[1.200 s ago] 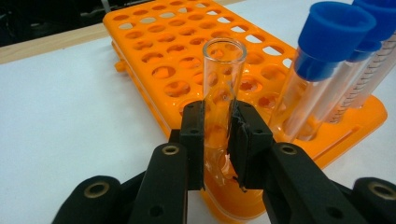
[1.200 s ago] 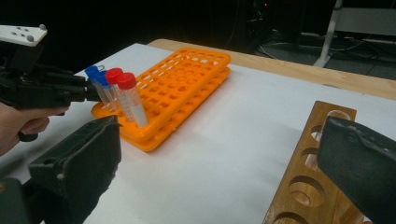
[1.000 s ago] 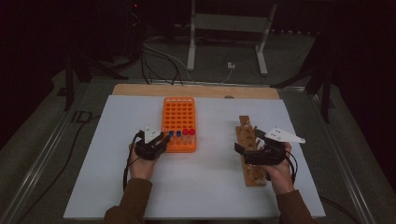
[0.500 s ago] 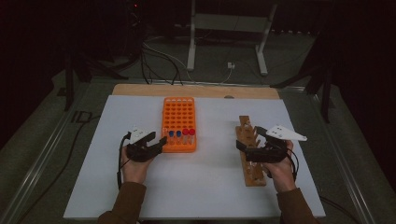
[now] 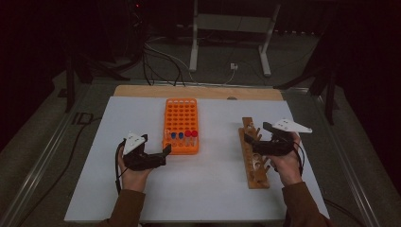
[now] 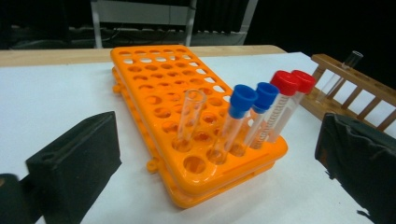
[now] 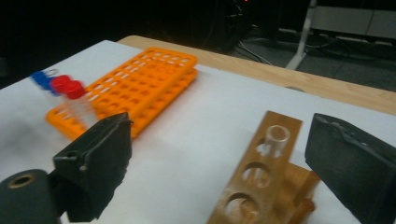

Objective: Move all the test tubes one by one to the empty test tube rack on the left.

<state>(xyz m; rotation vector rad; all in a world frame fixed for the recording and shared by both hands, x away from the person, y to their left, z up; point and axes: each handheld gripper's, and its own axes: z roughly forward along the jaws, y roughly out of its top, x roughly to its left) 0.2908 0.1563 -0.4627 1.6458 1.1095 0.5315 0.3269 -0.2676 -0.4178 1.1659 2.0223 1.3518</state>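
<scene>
White table (image 5: 213, 189) under dim room light, your sleeves entering at near edge. Your left gripper (image 5: 158, 153) just short of orange rack (image 5: 182, 118), jaws just opened wide, nothing between them. Rack's near row: one uncapped clear tube (image 6: 189, 119), two blue-capped tubes (image 6: 243, 100), two red-capped tubes (image 6: 292, 84), all upright. Your right gripper (image 5: 257, 142) over wooden rack (image 5: 255, 177), jaws wide but just easing inward, gripping nothing; clear tube (image 7: 275, 137) stands in hole between them. Beyond table: wooden board edge, cables, metal stand legs.
</scene>
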